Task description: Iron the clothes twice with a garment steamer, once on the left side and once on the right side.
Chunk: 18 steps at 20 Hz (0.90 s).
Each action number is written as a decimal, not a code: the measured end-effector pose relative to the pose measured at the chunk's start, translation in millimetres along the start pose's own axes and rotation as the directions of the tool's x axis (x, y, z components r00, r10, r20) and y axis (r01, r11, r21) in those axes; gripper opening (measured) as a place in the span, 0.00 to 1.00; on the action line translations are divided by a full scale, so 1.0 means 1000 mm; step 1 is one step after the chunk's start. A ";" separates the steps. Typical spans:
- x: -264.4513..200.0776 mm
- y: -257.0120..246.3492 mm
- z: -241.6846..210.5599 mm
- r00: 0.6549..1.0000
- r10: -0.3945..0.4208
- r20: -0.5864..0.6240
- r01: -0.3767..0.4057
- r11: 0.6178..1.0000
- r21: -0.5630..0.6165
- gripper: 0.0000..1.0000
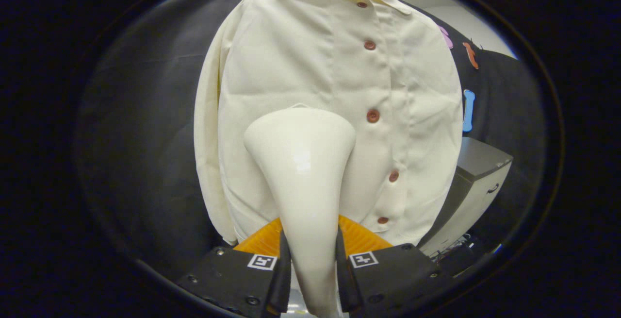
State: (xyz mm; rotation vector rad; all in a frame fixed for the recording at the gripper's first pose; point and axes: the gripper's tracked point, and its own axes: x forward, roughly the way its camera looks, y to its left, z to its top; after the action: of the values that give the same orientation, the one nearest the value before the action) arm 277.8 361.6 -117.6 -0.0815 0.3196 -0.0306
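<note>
Black cloth backs the hanging shirt [335, 114]; the steamer [303, 162], clamped between both fingers of the gripper [313, 259], faces its left half. Excess pressure could swing the shirt and crease it

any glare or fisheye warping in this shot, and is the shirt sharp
Gripper view: a soft glare patch sits on the steamer head, held in the claw; the fisheye bulges the shirt outward and bends the cabinet beside it; the shirt's buttons and creases look sharp, lighting even, shadows faint.
</note>
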 end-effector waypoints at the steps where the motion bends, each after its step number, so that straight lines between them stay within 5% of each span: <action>1: 0.001 -0.002 -0.008 1.000 -0.004 -0.014 0.004 1.000 0.001 0.40; 18: 0.036 -0.015 -0.129 0.983 -0.035 -0.178 0.028 0.999 -0.041 0.40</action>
State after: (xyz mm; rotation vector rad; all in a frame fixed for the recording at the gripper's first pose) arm 270.9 335.3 -249.7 -0.1224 0.4987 -0.0637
